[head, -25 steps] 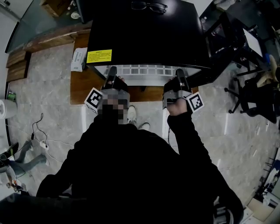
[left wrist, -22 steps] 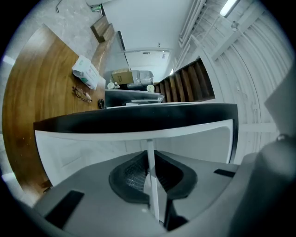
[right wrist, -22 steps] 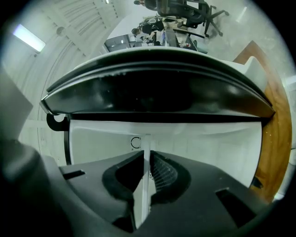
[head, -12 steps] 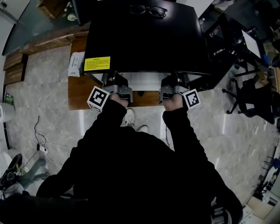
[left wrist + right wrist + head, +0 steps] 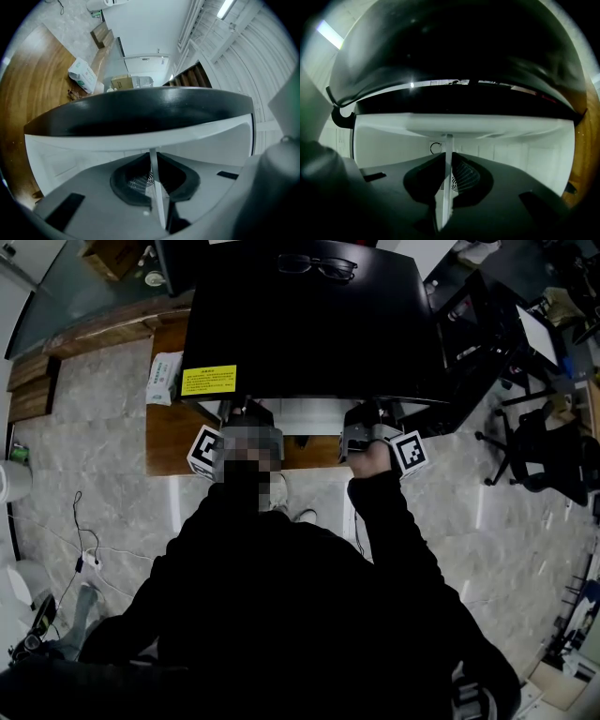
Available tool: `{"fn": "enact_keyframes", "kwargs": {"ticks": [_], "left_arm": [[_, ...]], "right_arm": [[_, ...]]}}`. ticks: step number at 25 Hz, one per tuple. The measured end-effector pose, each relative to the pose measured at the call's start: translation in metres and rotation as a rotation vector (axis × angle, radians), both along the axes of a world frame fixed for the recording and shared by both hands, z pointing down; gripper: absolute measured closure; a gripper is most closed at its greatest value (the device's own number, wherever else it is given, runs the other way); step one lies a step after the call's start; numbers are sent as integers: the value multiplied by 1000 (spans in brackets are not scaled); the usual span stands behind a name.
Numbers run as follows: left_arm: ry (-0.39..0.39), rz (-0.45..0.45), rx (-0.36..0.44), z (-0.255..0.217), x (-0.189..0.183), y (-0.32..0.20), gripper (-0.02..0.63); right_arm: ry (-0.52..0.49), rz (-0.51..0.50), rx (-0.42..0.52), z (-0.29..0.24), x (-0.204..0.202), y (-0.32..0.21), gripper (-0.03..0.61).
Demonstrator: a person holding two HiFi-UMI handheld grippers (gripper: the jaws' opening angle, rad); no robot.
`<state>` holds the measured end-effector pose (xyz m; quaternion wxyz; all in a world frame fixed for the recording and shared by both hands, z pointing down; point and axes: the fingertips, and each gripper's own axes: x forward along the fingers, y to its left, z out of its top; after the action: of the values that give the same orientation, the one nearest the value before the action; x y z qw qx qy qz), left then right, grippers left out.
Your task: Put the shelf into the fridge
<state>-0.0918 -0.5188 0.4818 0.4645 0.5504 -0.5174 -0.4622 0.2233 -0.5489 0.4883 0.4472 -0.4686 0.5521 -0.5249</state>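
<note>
The black fridge [image 5: 309,324] stands on a wooden tabletop [image 5: 173,442], its open front toward the person. Both tools are at that front, under the edge of the fridge's top: the left tool [image 5: 246,416] near the fridge's left front corner, the right tool [image 5: 367,423] near its right front corner.

In the left gripper view the left tool [image 5: 155,187] pinches the shelf [image 5: 153,159], which shows edge-on as a thin white plate between the dark pads. The plate reaches forward into the fridge's white inside, below the black top [image 5: 140,110]. In the right gripper view the right tool [image 5: 446,185] pinches the shelf [image 5: 448,150] in the same way, again with the plate running into the white inside under the dark top [image 5: 464,56].

From the head view only a pale strip shows at the fridge's front between the two tools; whether it is the shelf or the fridge's inside cannot be told.

Glasses [image 5: 317,263] lie on top of the fridge near its back edge. A yellow label [image 5: 209,380] sits at the top's front left corner. A white packet [image 5: 164,376] lies on the tabletop just left of the fridge.
</note>
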Motion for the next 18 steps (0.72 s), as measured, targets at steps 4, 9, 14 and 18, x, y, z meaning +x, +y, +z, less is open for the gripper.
{"fn": "enact_keyframes", "kwargs": {"ticks": [4,9,14,18], "left_arm": [[-35,3,1,0,1,3,578],[-38,96,89,-12,11,11,543],[-272,319,94,-13,47,61,480],[-695,536,225,-33,88,110,471]], "right_arm": [[19,-15,-3,0,2,2,548],[83,-122,28,-8,-4,8,489],[283,-330,88,-12,-21,64,379],[546,-509,191,-23,-43,115,377]]}}
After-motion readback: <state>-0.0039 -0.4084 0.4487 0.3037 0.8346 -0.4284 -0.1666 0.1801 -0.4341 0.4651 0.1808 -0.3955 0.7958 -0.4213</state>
